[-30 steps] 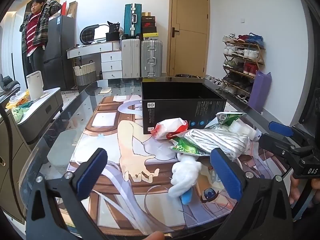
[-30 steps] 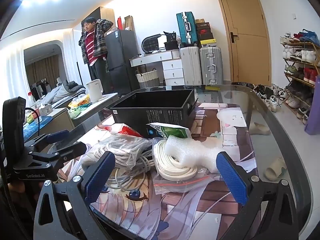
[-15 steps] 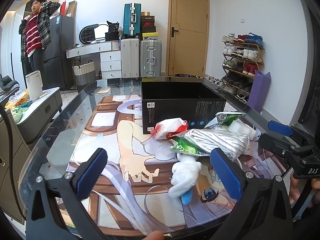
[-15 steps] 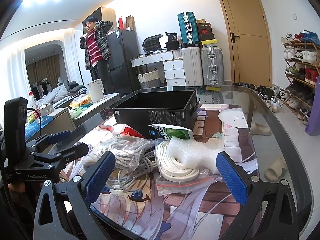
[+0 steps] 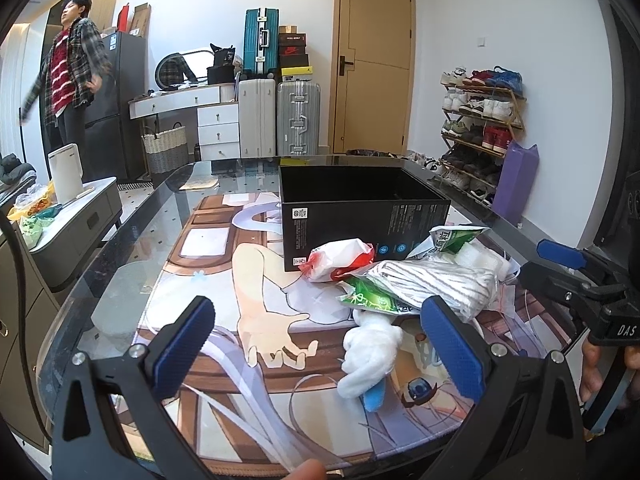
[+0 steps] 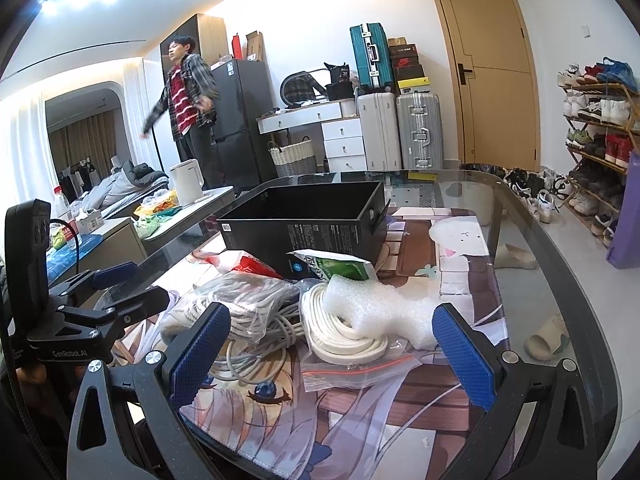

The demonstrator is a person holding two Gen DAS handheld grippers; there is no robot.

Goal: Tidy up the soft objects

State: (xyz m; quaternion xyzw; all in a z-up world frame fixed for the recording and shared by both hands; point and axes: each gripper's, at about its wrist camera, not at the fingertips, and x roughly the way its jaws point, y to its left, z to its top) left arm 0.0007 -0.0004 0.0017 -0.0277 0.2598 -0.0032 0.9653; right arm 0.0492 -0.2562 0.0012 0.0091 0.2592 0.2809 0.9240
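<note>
**Both grippers wide over the heap of soft things**

From where I stand, the left gripper [image 5: 318, 344] hangs low over the near edge of the glass table [image 5: 120, 248], its blue-padded fingers [image 5: 182, 346] spread wide with nothing between them. Just inside its right finger, at about four o'clock in the left wrist view, lies a white plush toy [image 5: 370, 350] on the printed mat [image 5: 224, 280], with a small blue piece poking out beneath it.

Beyond the toy, towards one o'clock, sits the heap: a green packet [image 5: 370, 300], a clear bag of striped white cord [image 5: 436, 284], and a red-and-white pouch [image 5: 340, 258] leaning against the front wall of the open black box [image 5: 360, 216]. The box stands upright at twelve o'clock, in the middle of the table.

The right gripper [image 6: 330, 350] is equally wide and holds nothing. Between its fingers I see a coil of white cable [image 6: 344, 332] in a zip bag, with a lump of white foam wrap [image 6: 380, 308] resting on top of it. To the coil's left, touching it, lies the bagged cord [image 6: 236, 300], loose grey wire spilling under it. A second green packet [image 6: 334, 266] lies behind the foam, close against the box [image 6: 304, 224].

At ten o'clock, well apart from the table, a man in a plaid shirt [image 6: 186, 92] stands by the fridge [image 6: 236, 120].
</note>
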